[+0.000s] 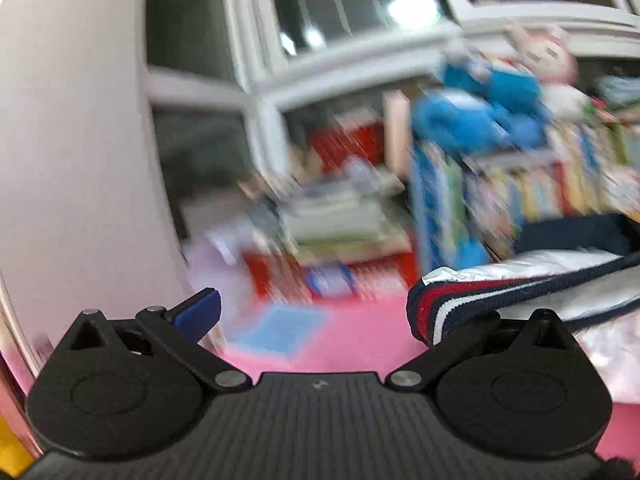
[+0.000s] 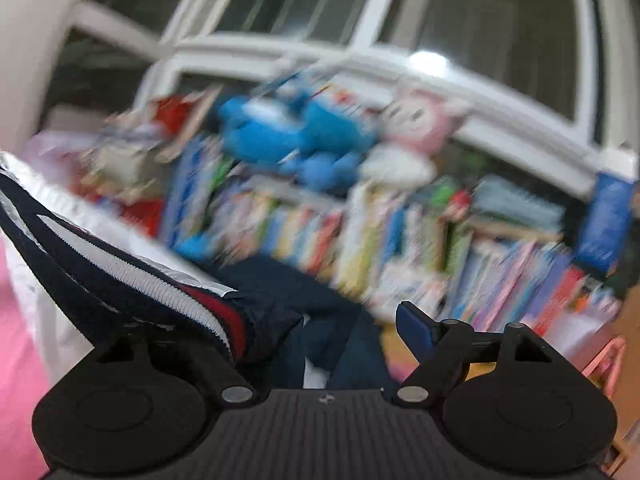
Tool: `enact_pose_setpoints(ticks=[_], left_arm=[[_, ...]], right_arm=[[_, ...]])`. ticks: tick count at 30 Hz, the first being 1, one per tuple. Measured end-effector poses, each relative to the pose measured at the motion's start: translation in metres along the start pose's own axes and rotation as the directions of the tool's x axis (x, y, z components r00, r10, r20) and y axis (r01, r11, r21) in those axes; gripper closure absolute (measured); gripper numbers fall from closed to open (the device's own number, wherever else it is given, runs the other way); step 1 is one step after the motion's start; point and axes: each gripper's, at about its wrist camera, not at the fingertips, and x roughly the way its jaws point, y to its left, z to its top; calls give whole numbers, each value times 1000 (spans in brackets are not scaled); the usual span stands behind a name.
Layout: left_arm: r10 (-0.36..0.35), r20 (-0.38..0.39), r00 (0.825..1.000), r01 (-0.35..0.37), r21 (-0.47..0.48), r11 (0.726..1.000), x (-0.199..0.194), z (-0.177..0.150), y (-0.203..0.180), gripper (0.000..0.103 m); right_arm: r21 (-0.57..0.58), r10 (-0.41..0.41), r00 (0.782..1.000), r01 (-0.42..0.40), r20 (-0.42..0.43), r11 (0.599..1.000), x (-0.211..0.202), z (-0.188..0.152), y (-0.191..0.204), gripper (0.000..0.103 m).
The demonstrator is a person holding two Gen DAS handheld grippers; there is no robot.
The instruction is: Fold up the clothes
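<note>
Jacket (image 1: pixel 520 280) drapes over the left gripper's (image 1: pixel 316 320) four-o'clock finger, jaws wide, gripping nothing. In the right view its striped hem (image 2: pixel 208 312) hides the right gripper's (image 2: pixel 320 328) nine-o'clock finger; jaws wide. Pinch both hem corners evenly before folding.
</note>
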Motion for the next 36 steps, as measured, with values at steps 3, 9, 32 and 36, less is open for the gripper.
enact_pose_setpoints(ticks=[3,9,32,36], left_arm=[[-167,-147,975,171,17,985,-5,-42,-10,0],[-426,-300,853,469,86,879,-16,-79,-42,0],[-512,-188,838,526,31,850,90,21,-110,0],[-456,-224,861,482,75,873,157,25,-177,0]], right_arm=[[-32,66,990,-71,-125,997,-24,-39,3,23],[30,159,944,-157,-290,987,-74,-93,0,22],[355,575,812,-511,-97,783,-161,-115,-53,5],[513,635,750,-625,186,588,-160,-125,-84,0]])
